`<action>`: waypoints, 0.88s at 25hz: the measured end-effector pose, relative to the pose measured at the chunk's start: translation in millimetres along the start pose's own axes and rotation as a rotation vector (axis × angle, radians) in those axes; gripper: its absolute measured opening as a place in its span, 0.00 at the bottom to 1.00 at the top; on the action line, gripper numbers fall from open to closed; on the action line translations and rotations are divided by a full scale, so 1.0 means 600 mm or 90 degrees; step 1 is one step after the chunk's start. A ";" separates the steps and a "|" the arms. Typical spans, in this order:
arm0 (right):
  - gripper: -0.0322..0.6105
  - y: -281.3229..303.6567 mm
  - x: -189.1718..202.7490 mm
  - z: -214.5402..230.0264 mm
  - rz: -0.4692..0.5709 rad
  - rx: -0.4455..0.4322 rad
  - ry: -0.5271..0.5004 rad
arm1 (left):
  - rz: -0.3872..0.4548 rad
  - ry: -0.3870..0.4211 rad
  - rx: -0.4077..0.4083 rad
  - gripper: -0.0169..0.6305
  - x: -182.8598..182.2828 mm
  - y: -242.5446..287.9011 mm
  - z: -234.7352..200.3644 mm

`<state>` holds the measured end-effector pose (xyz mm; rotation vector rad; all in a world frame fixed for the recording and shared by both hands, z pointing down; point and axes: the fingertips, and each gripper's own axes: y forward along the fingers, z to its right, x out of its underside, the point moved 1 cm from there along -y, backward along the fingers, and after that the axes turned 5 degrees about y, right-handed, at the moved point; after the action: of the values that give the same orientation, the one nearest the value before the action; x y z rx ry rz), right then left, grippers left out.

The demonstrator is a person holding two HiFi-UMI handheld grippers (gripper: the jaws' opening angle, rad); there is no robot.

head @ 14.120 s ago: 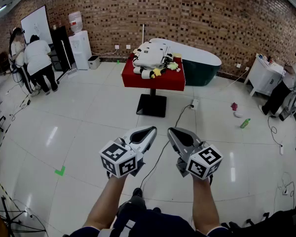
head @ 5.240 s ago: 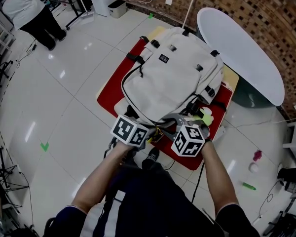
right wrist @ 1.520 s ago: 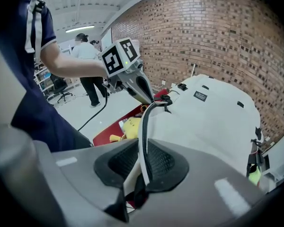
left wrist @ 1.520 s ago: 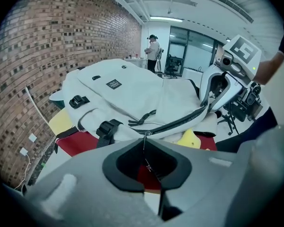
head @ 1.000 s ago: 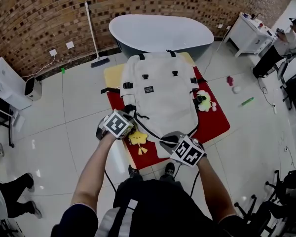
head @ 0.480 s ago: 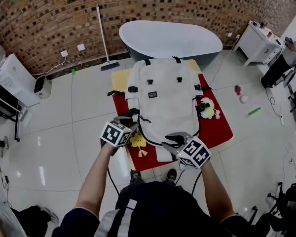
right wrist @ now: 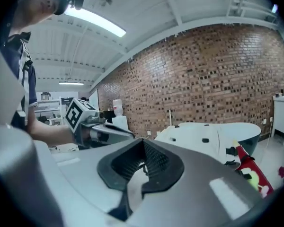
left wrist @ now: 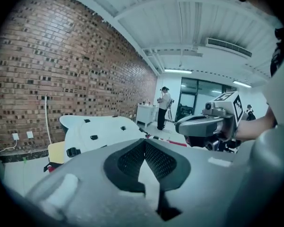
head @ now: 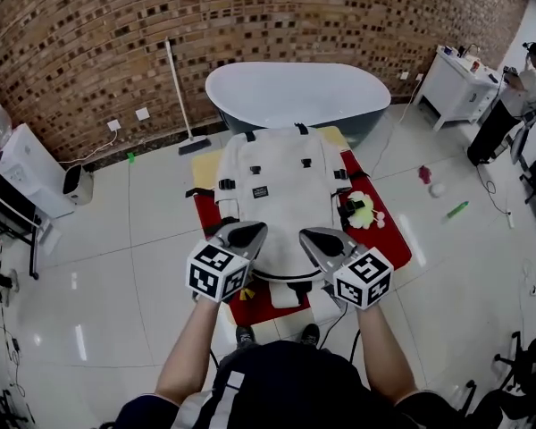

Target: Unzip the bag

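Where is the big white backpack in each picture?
Head view: the backpack is in the middle of the picture.
Left gripper view: the backpack is left of the middle, about halfway down.
Right gripper view: the backpack is right of the middle, a bit below halfway.
Shared landmark: the brick wall stands behind the backpack in all three views.

Small table with a red cloth sits below and just beyond the left gripper and right gripper. White backpack lies flat on the cloth ahead of both tips, covering most of it. Yellow-green plush toy lies against the backpack's side, ahead-right of the right gripper. Yellow sheet shows at the far edge, ahead-left of the left gripper. A bit of a yellow toy peeks out under the left gripper.
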<state>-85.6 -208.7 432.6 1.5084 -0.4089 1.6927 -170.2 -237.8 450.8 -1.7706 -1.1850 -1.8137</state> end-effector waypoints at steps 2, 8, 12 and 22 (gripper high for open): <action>0.06 -0.009 -0.026 0.003 0.031 0.005 -0.001 | 0.045 -0.018 -0.004 0.03 -0.030 0.003 0.017; 0.06 -0.040 -0.087 0.010 0.113 0.032 0.014 | 0.117 -0.031 0.001 0.03 -0.090 0.003 0.055; 0.06 -0.058 -0.102 0.018 0.138 0.042 0.021 | 0.128 -0.029 0.016 0.03 -0.103 0.004 0.072; 0.06 -0.072 -0.109 0.029 0.143 0.063 0.043 | 0.107 0.011 0.019 0.03 -0.107 0.009 0.098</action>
<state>-44.8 -217.5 364.2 1.5166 -0.4789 1.9591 -117.0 -216.4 384.8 -1.7775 -1.0180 -1.7016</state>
